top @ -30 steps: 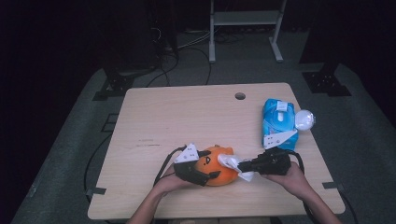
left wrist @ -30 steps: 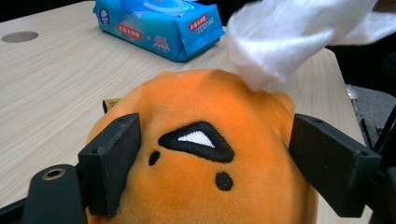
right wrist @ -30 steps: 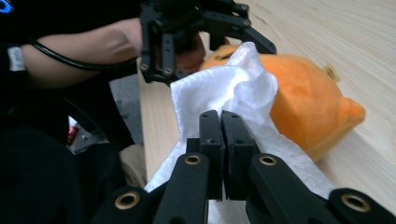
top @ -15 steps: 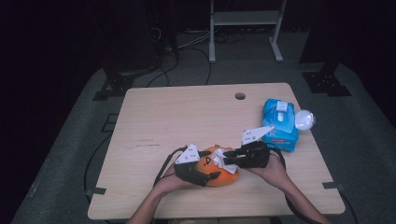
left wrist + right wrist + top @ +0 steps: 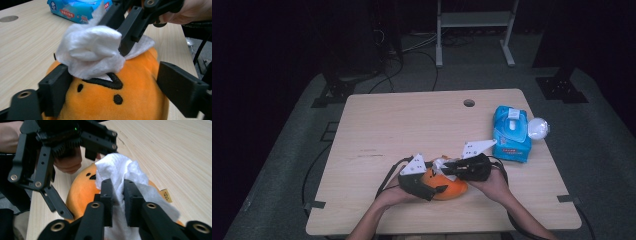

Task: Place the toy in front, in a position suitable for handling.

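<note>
An orange plush toy [image 5: 451, 189] with a black stitched face [image 5: 112, 100] lies near the table's front edge. My left gripper [image 5: 116, 82] straddles it, one jaw against each side. Its jaws have just been opening a little with the toy still between them. My right gripper [image 5: 117, 187] is shut on a crumpled white wipe [image 5: 117, 167] and holds it on the toy's top [image 5: 82, 190]. Its jaws have just been closing on the wipe. In the high view the right gripper [image 5: 441, 168] comes in from the right over the toy, and the wipe [image 5: 439, 163] shows at its tips.
A blue pack of wet wipes [image 5: 510, 132] lies at the table's right, with a round pale object [image 5: 538, 128] beside it. The wooden table [image 5: 412, 125] has a cable hole [image 5: 469, 103] near its far edge. A metal rack and cables stand on the dark floor behind.
My right gripper has moved left with the wipe, from the toy's right side onto its top. The left hand and the toy have stayed in place.
</note>
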Available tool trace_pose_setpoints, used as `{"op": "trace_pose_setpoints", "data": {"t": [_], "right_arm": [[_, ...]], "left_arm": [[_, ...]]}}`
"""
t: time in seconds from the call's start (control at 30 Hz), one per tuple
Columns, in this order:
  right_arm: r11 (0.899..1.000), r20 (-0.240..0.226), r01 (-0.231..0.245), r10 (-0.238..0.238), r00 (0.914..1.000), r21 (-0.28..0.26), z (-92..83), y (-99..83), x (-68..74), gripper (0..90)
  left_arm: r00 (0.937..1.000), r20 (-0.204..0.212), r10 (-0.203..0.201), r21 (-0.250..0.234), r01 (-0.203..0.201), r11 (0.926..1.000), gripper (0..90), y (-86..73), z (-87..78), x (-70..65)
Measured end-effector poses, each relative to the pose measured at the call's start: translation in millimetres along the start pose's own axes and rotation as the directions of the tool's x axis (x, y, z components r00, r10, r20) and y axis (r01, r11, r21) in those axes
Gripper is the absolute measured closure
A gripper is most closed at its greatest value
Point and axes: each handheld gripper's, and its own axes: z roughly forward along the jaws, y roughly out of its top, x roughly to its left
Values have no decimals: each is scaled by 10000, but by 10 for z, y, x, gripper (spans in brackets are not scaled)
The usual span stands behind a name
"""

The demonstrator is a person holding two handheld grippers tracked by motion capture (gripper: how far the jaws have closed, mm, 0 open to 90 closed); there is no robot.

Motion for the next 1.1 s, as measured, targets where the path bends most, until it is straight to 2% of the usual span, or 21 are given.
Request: {"op": "trace_pose_setpoints", "data": {"t": [0.1,0.2,0.33,0.4,0.53,0.63,0.73,0.83,0.93,1.1], "right_arm": [[9999,-71,-130,129,9999,-75,-21,-16,-7,810],[9993,-168,-307,303,9994,-228,-52,-27,-32,815],[9990,-237,-381,375,9990,-239,-114,-47,-59,827],[9986,-190,-469,464,9987,-238,-162,-85,-75,833],[9974,11,-714,714,9974,-135,-281,-213,-116,837],[9958,76,-911,910,9958,53,-361,-311,-118,844],[9960,75,-843,842,9964,288,-414,-385,-55,853],[9975,-119,-615,619,9980,349,-424,-404,53,853],[9991,-237,-204,213,9995,381,-348,-312,140,853],[9962,58,577,-582,9983,659,-218,-190,195,826]], "left_arm": [[9995,-155,-263,-11,262,9997,109,42,-85,41],[9993,-255,-274,208,279,9994,110,5,-134,73],[9999,-142,-76,364,81,9993,197,-40,-115,67],[9999,-71,-131,436,134,9990,219,-47,-121,87],[9983,-24,-581,303,582,9978,228,-105,-136,143],[9974,-57,-718,235,719,9971,228,-119,-137,160],[9963,-159,-849,183,852,9962,228,-129,-134,170],[9953,-257,-932,97,935,9956,228,-131,-111,177],[9946,-296,-992,42,993,9950,227,-125,-86,171],[9943,-339,-1011,99,1015,9948,223,-131,-106,175]]}}
